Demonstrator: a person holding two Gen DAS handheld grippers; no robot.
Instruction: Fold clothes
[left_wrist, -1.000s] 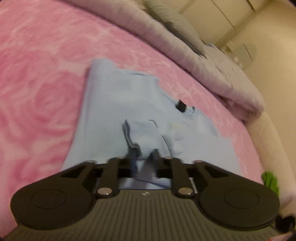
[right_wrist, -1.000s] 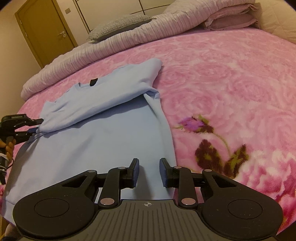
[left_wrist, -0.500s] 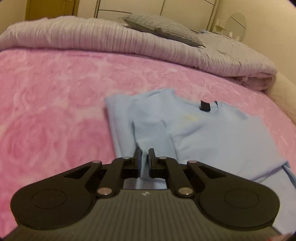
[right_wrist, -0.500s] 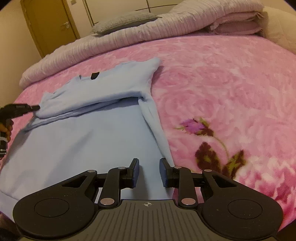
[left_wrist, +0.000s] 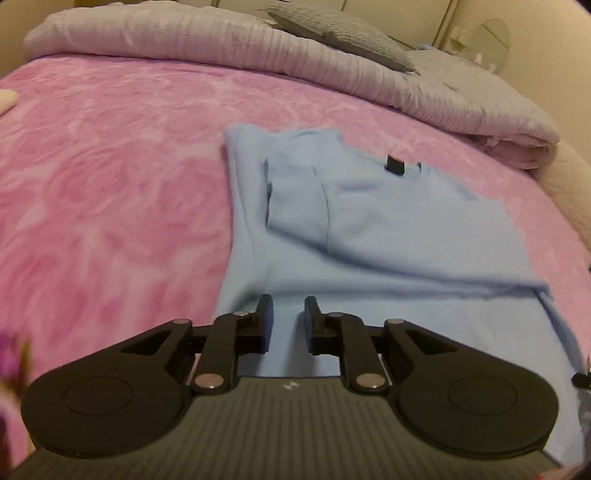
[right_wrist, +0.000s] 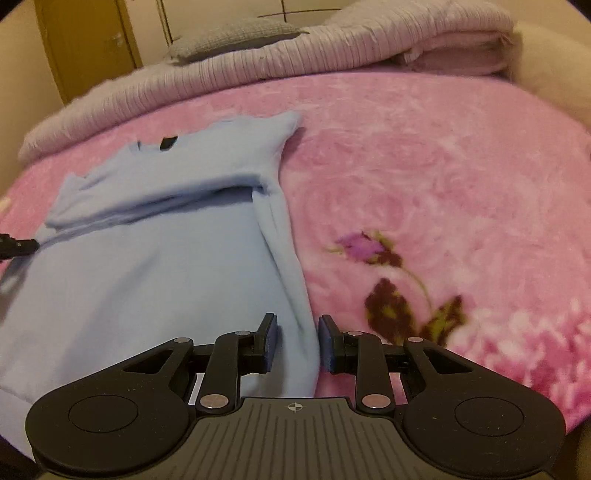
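A pink rose-print blanket (right_wrist: 424, 155) covered the bed, with a lilac ribbed duvet (left_wrist: 207, 44) bunched along the far edge, a grey pillow (left_wrist: 340, 33) on top, and a wooden door (right_wrist: 88, 40) behind.

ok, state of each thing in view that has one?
sweater: flat on the blanket, both sleeves folded in across the chest, body not yet folded
left tool: jaws have just been opening, nothing gripped, sweater lies below
right tool: open, jaws either side of the sweater's right edge, not pressing
quilt: bunched at the far side
door: closed
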